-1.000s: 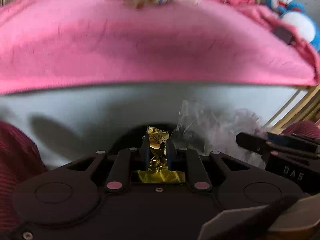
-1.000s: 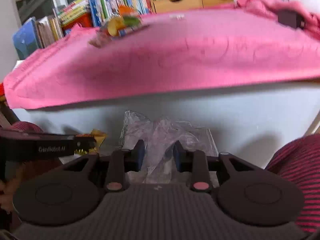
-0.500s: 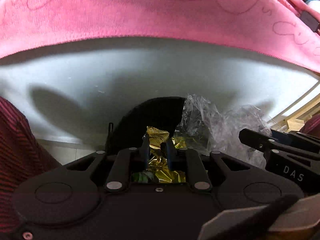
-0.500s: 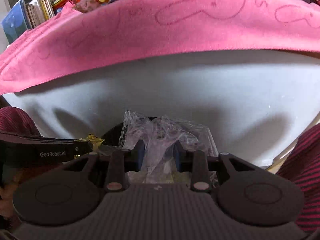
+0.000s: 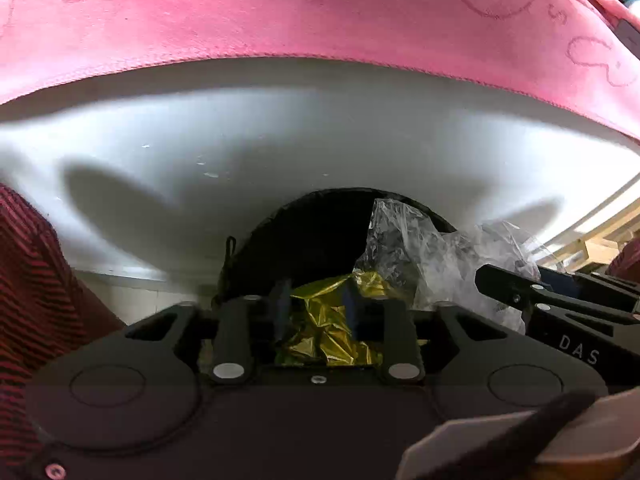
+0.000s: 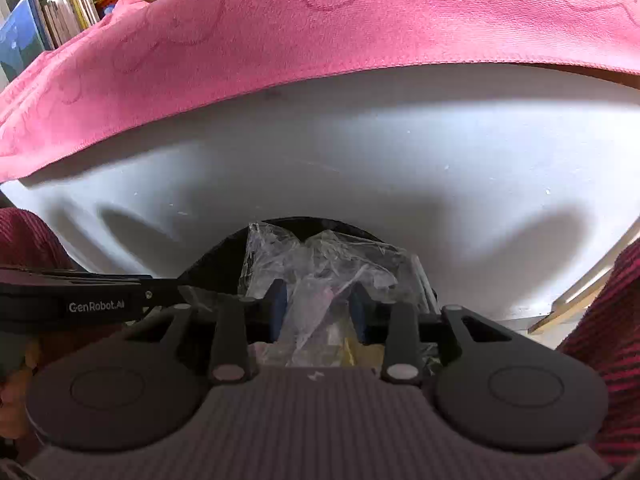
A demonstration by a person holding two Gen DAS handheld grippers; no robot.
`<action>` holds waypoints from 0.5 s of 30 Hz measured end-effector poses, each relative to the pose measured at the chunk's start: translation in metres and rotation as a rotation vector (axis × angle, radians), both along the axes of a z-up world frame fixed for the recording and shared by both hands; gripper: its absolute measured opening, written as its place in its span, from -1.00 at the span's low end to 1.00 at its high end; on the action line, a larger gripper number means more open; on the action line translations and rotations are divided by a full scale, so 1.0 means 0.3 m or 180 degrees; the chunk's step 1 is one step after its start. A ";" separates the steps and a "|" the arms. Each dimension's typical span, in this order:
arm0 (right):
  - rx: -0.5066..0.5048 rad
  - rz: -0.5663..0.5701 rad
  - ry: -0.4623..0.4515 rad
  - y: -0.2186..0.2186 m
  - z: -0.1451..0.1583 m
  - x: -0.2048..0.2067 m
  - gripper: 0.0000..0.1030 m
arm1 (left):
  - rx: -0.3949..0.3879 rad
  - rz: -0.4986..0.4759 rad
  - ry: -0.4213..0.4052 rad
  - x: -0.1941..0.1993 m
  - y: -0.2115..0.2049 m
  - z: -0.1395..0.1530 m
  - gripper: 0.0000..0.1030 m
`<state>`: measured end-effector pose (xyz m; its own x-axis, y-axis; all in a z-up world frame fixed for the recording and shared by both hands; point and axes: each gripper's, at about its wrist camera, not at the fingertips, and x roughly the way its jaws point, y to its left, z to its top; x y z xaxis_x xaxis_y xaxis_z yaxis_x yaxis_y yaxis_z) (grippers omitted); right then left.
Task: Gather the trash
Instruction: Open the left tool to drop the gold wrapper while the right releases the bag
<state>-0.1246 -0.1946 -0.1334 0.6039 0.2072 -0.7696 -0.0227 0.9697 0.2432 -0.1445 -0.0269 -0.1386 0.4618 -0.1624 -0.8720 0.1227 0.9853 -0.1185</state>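
We see a gold foil wrapper [image 5: 328, 328], clear crinkled plastic [image 6: 320, 268], a pink towel [image 5: 320, 12], and red-and-black striped sleeves [image 5: 36, 280].

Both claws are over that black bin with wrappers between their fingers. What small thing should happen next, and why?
Probably lift both away. The left gripper and right gripper have just been opening, so the gold wrapper and clear plastic sit loose between spread jaws over the black bin; pulling back should leave them to drop in.

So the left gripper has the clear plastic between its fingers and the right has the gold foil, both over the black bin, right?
Swapped. The left wrist view shows the gold foil wrapper between the left gripper fingers; the right wrist view shows clear plastic in the right gripper. Both are over the black bin.
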 end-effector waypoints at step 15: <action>0.0173 0.0009 -0.0027 -0.028 -0.011 -0.010 0.43 | 0.0025 0.0173 -0.0144 0.006 0.030 0.043 0.37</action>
